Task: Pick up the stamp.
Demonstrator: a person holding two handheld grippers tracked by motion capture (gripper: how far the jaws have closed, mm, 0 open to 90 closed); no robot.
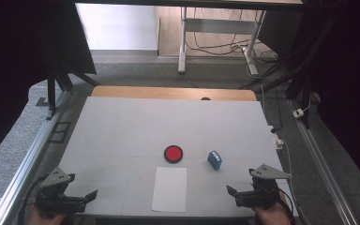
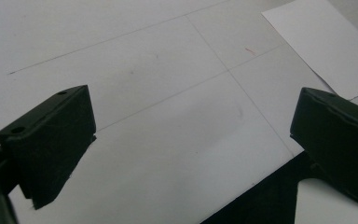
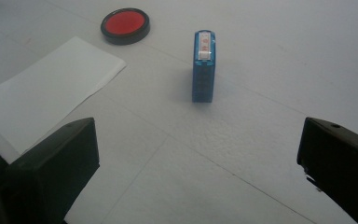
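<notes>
At the near edge of the white table [image 1: 122, 122], the left gripper [image 1: 92, 195] and the right gripper [image 1: 231, 190] are hovering at opposite corners, each held in a hand coming in from below, and both are standing with their jaws spread wide and nothing between them. Between the two, a white sheet of paper [image 1: 169, 188] is lying flat by the near edge; in the left gripper view its corner is showing beyond the right-hand jaw. Just past the right gripper, a small blue stamp [image 1: 214, 159] is sitting on the table, apart from the paper; in the right gripper view it is lying straight ahead, between the lines of the two jaws. A little farther and to its left, a round red ink pad [image 1: 173, 153] in a black rim is resting just beyond the paper's far edge.
</notes>
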